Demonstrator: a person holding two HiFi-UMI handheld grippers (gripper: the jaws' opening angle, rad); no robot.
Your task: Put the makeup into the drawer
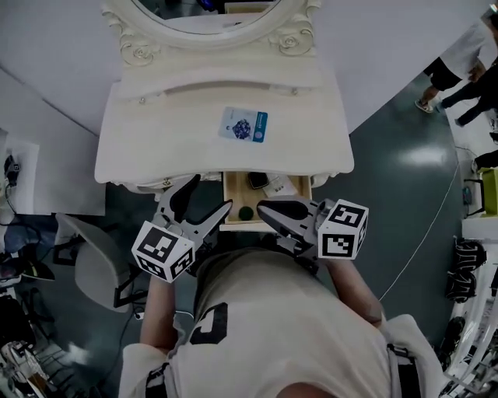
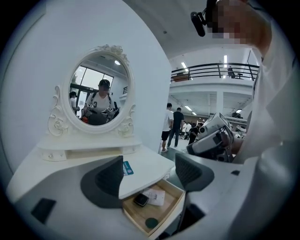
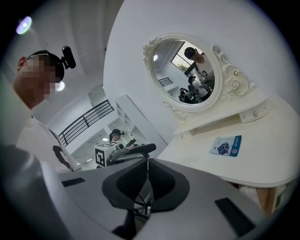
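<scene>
The wooden drawer (image 1: 232, 186) of the white vanity table (image 1: 156, 140) stands pulled out. Inside lie a black compact (image 1: 258, 182), a white slip of paper (image 1: 280, 186) and a dark round disc (image 1: 246, 212). A blue-and-white packet (image 1: 244, 124) rests flat on the tabletop. My left gripper (image 1: 214, 192) hangs open and empty above the drawer's left front; its own view shows the compact (image 2: 141, 200) and disc (image 2: 151, 222) below the jaws. My right gripper (image 1: 262, 207) is shut on nothing at the drawer's front edge, pointing left.
An oval mirror (image 1: 210, 19) in an ornate white frame stands at the back of the table. A grey chair (image 1: 93, 264) is at the left, beside my body. People stand on the grey floor at the far right (image 1: 459, 70).
</scene>
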